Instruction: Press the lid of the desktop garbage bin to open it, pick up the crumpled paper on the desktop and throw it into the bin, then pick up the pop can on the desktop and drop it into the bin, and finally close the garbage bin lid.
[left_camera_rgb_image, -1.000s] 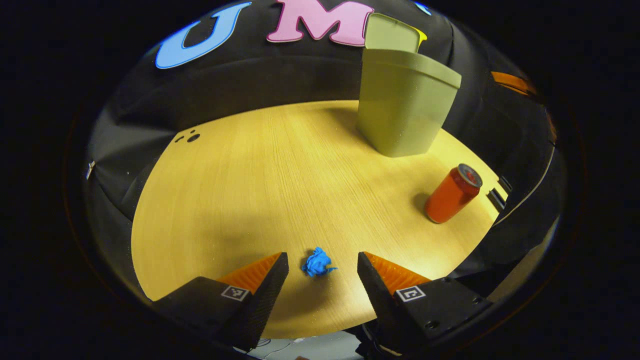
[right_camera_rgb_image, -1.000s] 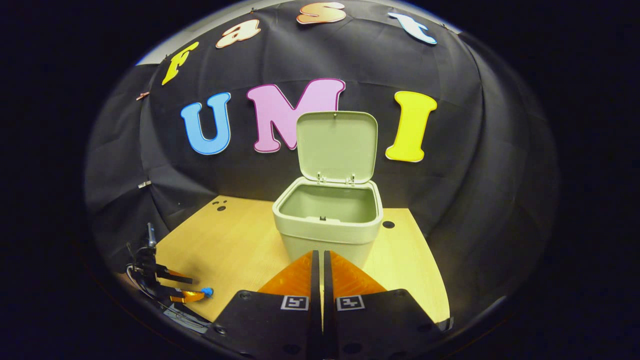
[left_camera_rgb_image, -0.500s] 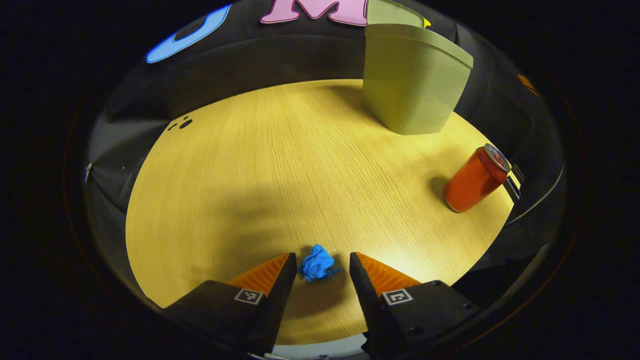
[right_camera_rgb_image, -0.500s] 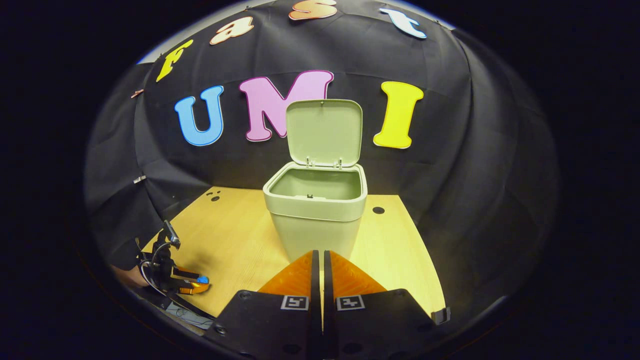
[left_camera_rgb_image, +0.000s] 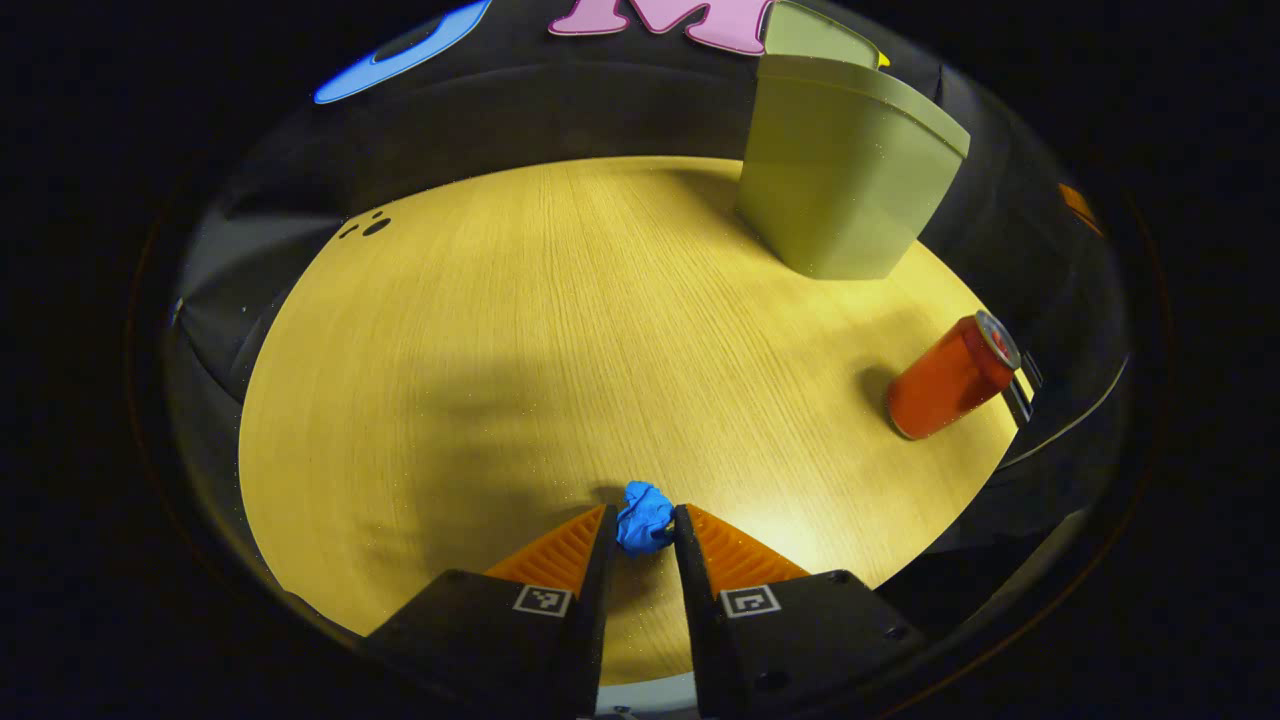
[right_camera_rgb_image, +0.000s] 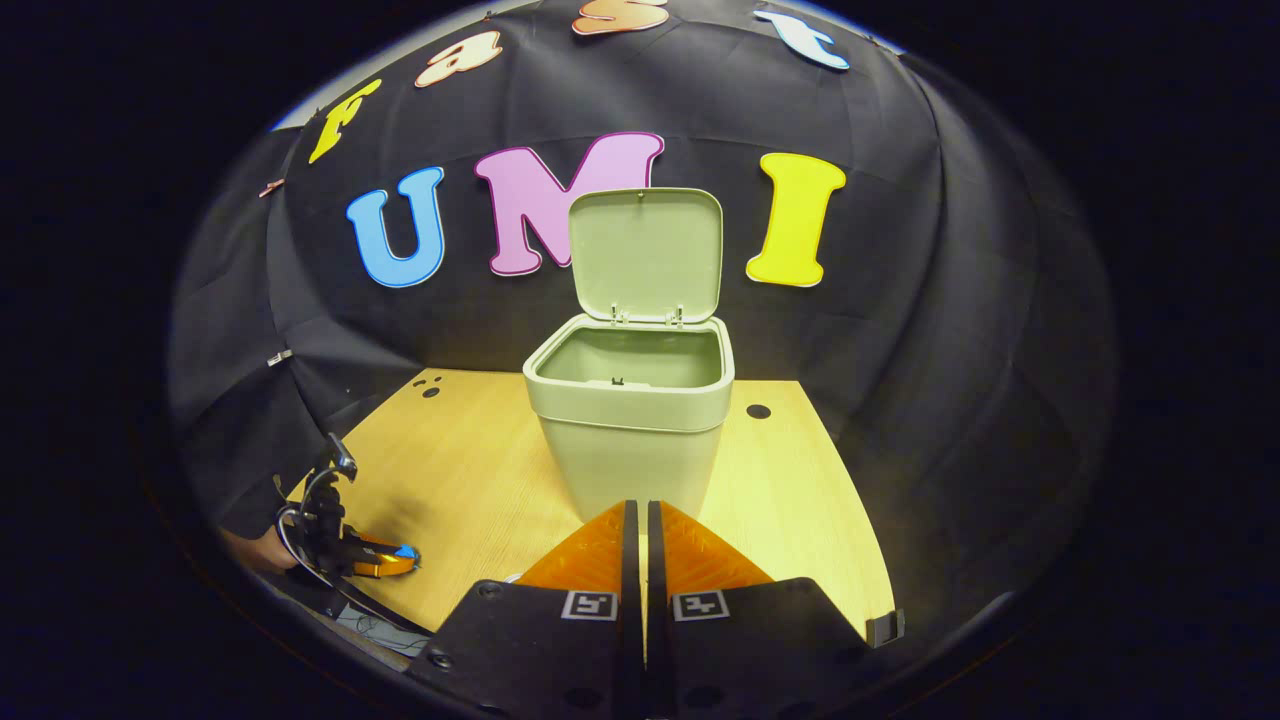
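A small blue crumpled paper lies on the wooden desktop near its front edge, and my left gripper is shut on it, both fingers pressing its sides. The pale green bin stands at the far right of the left gripper view, and a red pop can lies tilted nearer, right of the paper. In the right gripper view the bin stands straight ahead with its lid raised upright. My right gripper is shut with nothing between its fingers. The left gripper sits low at the left there, held by a hand.
Small dark holes mark the desktop's far left corner, and another hole lies right of the bin. The black cloth wall closes in behind and beside the table. A small black clip sits at the table's front right edge.
My left gripper's fingers have closed from wide apart onto the blue paper. The right gripper has drawn back slightly from the bin and stayed shut.
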